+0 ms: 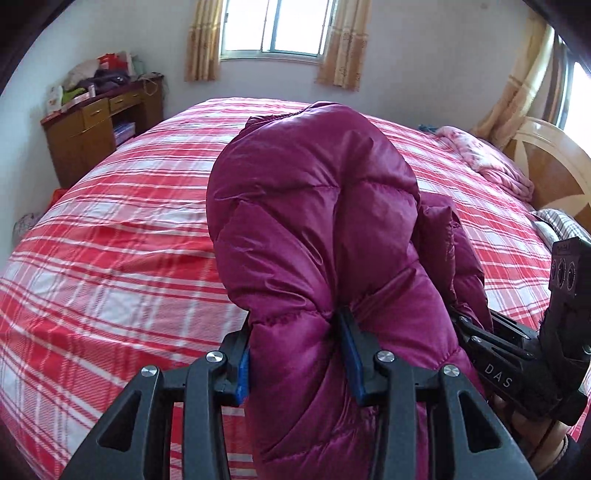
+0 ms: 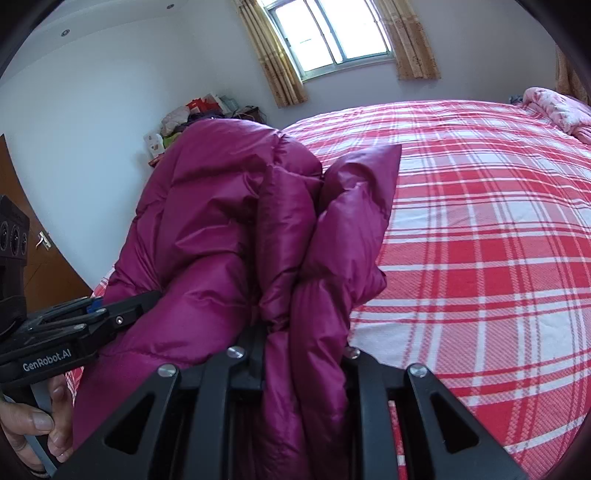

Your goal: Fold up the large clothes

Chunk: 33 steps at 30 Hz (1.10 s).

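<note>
Left gripper (image 1: 297, 354) pinching a puffy fold of the magenta down jacket (image 1: 314, 206) between blue pads. Right gripper (image 2: 304, 354) clamping another bunched fold of it, just beside. Jacket hanging raised over the red plaid bed (image 1: 110, 240), window (image 1: 277, 26) beyond.

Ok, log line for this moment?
left tool: shut on jacket | right tool: shut on jacket | jacket: bunched above bed
</note>
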### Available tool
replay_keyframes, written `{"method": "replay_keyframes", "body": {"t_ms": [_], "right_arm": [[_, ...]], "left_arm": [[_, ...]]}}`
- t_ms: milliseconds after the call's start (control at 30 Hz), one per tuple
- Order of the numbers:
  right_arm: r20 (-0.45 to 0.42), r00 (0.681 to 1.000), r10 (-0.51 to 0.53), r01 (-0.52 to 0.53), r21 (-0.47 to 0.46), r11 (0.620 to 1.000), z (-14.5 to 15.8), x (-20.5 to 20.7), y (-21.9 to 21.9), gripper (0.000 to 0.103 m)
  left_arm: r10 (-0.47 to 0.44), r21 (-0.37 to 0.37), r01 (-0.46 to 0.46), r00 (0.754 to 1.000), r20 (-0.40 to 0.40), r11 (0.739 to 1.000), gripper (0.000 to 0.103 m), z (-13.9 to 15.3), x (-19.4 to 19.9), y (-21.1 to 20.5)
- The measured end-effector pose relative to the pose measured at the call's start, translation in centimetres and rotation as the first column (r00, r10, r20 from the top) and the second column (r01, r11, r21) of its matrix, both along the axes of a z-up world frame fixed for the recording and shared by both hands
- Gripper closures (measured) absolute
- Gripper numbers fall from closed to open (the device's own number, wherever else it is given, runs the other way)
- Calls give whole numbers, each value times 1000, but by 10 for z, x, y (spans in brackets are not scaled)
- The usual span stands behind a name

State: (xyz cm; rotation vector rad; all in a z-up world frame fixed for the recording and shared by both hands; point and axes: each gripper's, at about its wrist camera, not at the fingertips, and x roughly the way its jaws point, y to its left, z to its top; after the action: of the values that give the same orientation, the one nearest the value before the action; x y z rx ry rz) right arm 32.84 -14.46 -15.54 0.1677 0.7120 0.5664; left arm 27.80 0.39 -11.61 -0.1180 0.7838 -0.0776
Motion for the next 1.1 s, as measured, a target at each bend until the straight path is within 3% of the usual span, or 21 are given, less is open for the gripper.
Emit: {"method": "replay_keyframes", "body": {"t_ms": [333, 433, 500, 600, 700, 933, 1100], "right_arm": [[-32, 997, 72, -73, -37, 997, -7, 24, 52, 81], [-45, 997, 66, -68, -45, 997, -11, 27, 55, 80], [-56, 997, 59, -61, -51, 997, -15, 31, 53, 77], [-79, 996, 36, -40, -50, 998, -16, 31, 48, 63], [-86, 996, 0, -3, -29, 1000, -16, 34, 41, 49], [-80, 997, -17, 12, -61, 998, -10, 29, 38, 38], [-53, 997, -49, 45, -70, 997, -1, 25, 33, 38]], "left_arm": [[80, 20, -79, 996, -35, 997, 60, -18, -6, 53], [97, 30, -95, 994, -58, 995, 52, -28, -3, 62], [128, 62, -125, 990, -56, 990, 38, -33, -2, 65], [153, 82, -149, 988, -38, 985, 25, -36, -4, 69], [150, 72, -148, 988, -34, 986, 24, -33, -9, 71], [133, 111, -132, 991, -5, 985, 24, -26, -21, 80], [140, 140, -140, 990, 12, 980, 24, -18, -29, 85]]}}
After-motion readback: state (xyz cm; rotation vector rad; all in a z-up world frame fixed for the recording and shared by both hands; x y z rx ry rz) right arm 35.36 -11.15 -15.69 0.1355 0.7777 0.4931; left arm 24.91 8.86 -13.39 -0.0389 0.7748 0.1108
